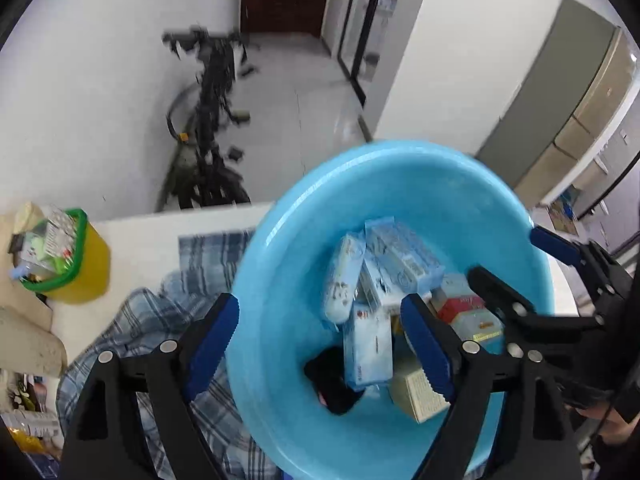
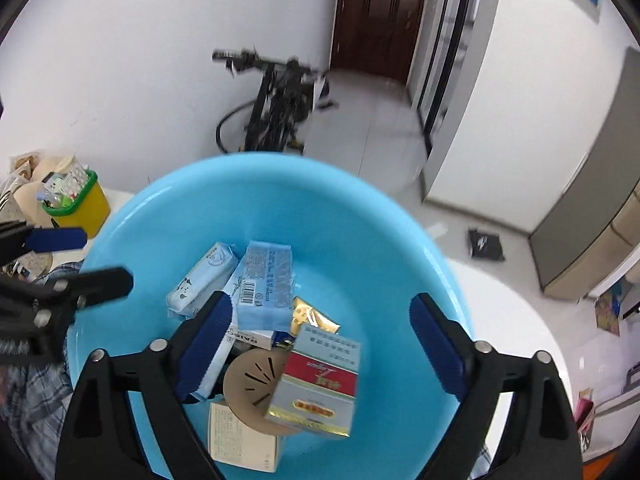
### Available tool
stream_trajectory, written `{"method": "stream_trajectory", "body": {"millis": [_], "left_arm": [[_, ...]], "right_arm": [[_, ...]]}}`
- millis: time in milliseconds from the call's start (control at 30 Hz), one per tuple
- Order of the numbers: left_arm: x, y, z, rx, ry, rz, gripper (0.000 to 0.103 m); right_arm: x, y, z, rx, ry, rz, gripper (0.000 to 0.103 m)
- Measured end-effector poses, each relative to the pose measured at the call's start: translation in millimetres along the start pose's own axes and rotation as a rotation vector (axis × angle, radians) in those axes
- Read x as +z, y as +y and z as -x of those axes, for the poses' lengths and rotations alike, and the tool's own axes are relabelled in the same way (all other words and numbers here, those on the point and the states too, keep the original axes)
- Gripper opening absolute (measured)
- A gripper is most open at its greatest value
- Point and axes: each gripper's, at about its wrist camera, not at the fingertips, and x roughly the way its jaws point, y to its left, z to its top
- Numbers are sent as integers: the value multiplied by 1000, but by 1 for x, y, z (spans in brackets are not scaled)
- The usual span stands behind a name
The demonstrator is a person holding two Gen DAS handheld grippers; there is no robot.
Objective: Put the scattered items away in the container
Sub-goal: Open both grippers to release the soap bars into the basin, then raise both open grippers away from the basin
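Note:
A light blue plastic basin (image 1: 400, 184) (image 2: 280, 192) holds several items: pale blue packs (image 1: 400, 258) (image 2: 266, 292), a red-and-grey box (image 2: 316, 388) (image 1: 460, 306), a beige round disc (image 2: 248, 380), a cream box (image 1: 418, 394) (image 2: 244, 444) and a gold sachet (image 2: 314, 318). My left gripper (image 1: 320, 300) is open and straddles the basin's near wall, one finger over the plaid cloth, the other inside. My right gripper (image 2: 320, 298) hangs open above the pile, the red-and-grey box lying tilted below it, untouched. Each gripper shows in the other's view: the right (image 1: 505, 252), the left (image 2: 107, 256).
A yellow bin with a green rim (image 1: 76, 268) (image 2: 84, 204), stuffed with packets, stands on the white table (image 1: 160, 236) at the left. Blue plaid cloth (image 1: 132, 328) lies beside the basin. A bicycle (image 1: 208, 128) leans on the far wall. A black bag (image 2: 486, 244) lies on the floor.

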Motion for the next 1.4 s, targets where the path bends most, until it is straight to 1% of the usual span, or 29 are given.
{"method": "stream_trajectory", "body": {"millis": [33, 167, 333, 400, 467, 567, 733, 833, 933, 1000, 1067, 1133, 1200, 1267, 1400], "left_arm": [[-4, -2, 6, 13, -47, -5, 85], [-16, -8, 23, 28, -143, -16, 85], [-29, -22, 42, 40, -213, -59, 85], [-33, -27, 50, 65, -249, -70, 85], [-39, -35, 64, 99, -292, -95, 85], [-50, -43, 85, 123, -351, -121, 85], [-71, -50, 113, 135, -404, -122, 85], [-84, -53, 125, 129, -412, -117, 85], [-98, -56, 135, 114, -406, -112, 85], [-108, -59, 143, 107, -421, -114, 85], [-122, -61, 154, 91, -468, -119, 85], [-135, -62, 163, 87, -489, -134, 85], [-150, -61, 174, 79, -502, -127, 85], [-162, -59, 185, 68, -510, -128, 85], [-190, -56, 205, 74, -545, -129, 85]], "right_arm": [[-3, -1, 6, -1, -19, -3, 94], [-14, -9, 28, 12, -68, -35, 96], [-25, -19, 50, -32, -112, -52, 96], [-29, -23, 59, -43, -131, -58, 96], [-35, -25, 72, -36, -163, -66, 96], [-43, -24, 89, -30, -196, -67, 96], [-59, -21, 121, -13, -240, -58, 96], [-69, -19, 141, -9, -257, -54, 96], [-83, -20, 157, 14, -256, -71, 96], [-92, -19, 167, 6, -262, -88, 96], [-103, -19, 179, -15, -278, -98, 96], [-112, -18, 189, -11, -287, -92, 96], [-122, -18, 199, -9, -295, -94, 96], [-131, -18, 207, 6, -292, -95, 96], [-148, -19, 219, 40, -290, -108, 96]]}}
